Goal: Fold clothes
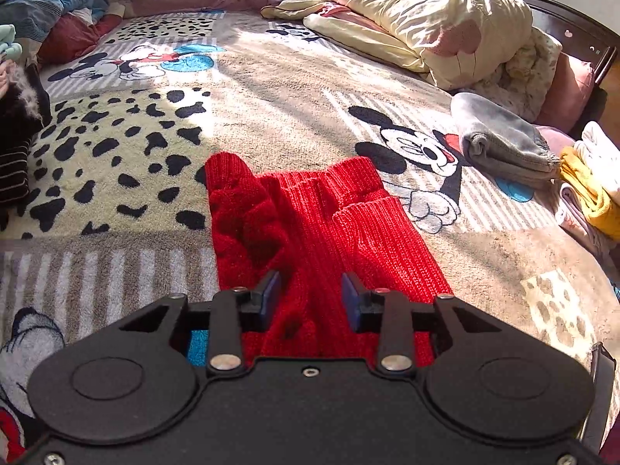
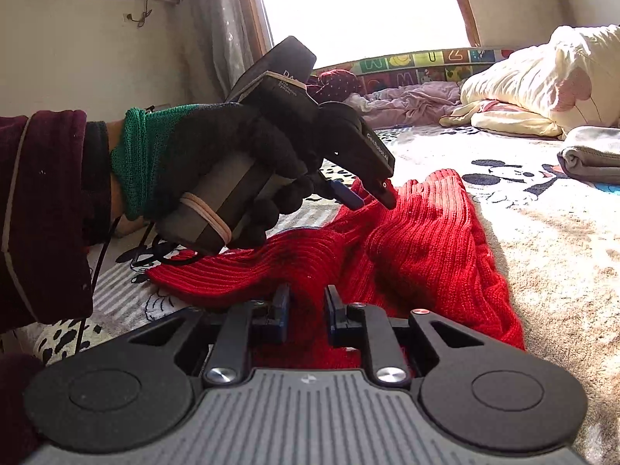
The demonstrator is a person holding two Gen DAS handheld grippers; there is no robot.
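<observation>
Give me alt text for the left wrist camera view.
A red knitted garment lies partly folded on a cartoon-print blanket, with the left gripper fingers apart over its near end. Folded clothes sit at right, heaped bedding behind.

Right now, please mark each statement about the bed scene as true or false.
1. The red sweater lies on a cartoon-print blanket. True.
2. The left gripper is clamped fully shut. False: its fingers stand apart over the sweater.
3. A folded grey garment lies on the blanket. True.
4. The hand holding the left gripper is bare. False: it wears a black glove with a green cuff.
5. The sweater is folded into a neat square. False: it is rumpled.
</observation>
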